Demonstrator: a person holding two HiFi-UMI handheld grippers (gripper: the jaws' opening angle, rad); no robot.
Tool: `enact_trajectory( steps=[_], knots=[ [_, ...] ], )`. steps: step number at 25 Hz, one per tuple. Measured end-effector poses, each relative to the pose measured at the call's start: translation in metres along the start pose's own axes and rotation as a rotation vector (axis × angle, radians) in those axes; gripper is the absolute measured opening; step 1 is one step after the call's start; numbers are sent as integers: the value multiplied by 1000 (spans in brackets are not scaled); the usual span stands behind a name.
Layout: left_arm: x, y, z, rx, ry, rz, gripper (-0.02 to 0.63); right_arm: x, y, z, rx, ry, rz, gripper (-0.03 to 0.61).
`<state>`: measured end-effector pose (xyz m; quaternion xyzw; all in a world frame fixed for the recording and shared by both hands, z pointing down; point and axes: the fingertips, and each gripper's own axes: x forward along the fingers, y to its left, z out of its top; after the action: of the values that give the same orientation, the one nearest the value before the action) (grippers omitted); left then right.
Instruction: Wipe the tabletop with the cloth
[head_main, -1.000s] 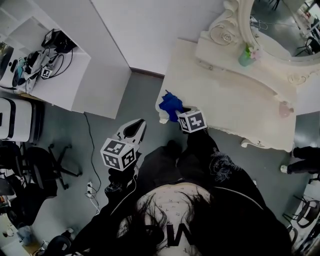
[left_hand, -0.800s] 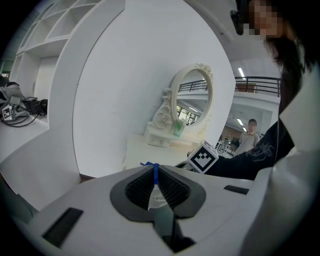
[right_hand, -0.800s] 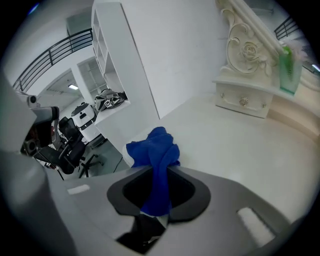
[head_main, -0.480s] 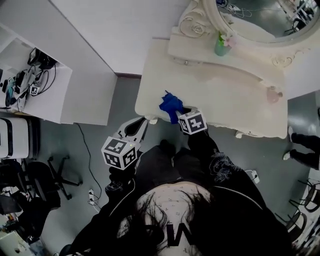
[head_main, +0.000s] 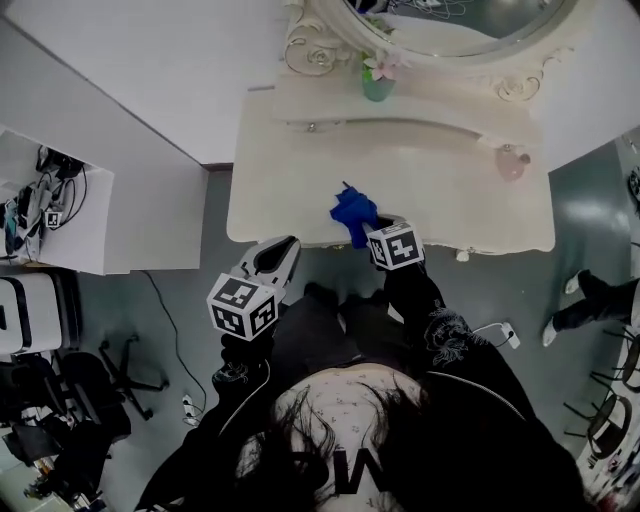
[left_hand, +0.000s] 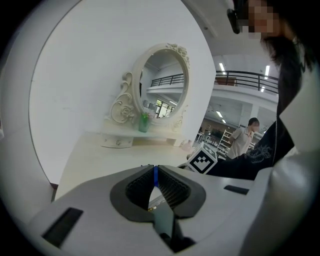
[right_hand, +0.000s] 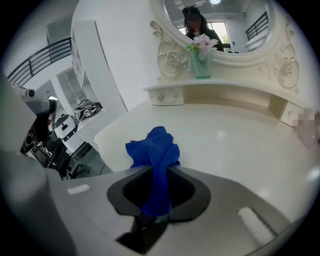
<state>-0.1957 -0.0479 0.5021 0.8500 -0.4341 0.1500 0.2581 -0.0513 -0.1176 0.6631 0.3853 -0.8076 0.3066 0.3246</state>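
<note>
Cloth (head_main: 354, 213), blue and bunched, sits pinched in the right gripper (head_main: 372, 228) at the near edge of the tabletop (head_main: 460, 195), about mid-width. To wipe well, I'd press the bundle flat and sweep long strokes toward the far edge, steering clear of the green vase (head_main: 377, 82) under the mirror (head_main: 450, 25). Left gripper (head_main: 275, 256), jaws together on nothing, hangs just off the near edge toward the left corner, over grey floor (head_main: 190, 260).

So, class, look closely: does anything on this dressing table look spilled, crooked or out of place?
Nothing stands out. The cream dressing table shows no spills, the small green vase stands upright on its shelf, and the bunched blue cloth is clamped in the right gripper.
</note>
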Motion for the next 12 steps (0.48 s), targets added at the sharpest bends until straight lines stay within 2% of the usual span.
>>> enact_trajectory(
  steps=[12],
  knots=[
    [58, -75, 10, 32, 0, -47, 5, -76, -130, -41, 67, -15, -115, 83]
  ],
)
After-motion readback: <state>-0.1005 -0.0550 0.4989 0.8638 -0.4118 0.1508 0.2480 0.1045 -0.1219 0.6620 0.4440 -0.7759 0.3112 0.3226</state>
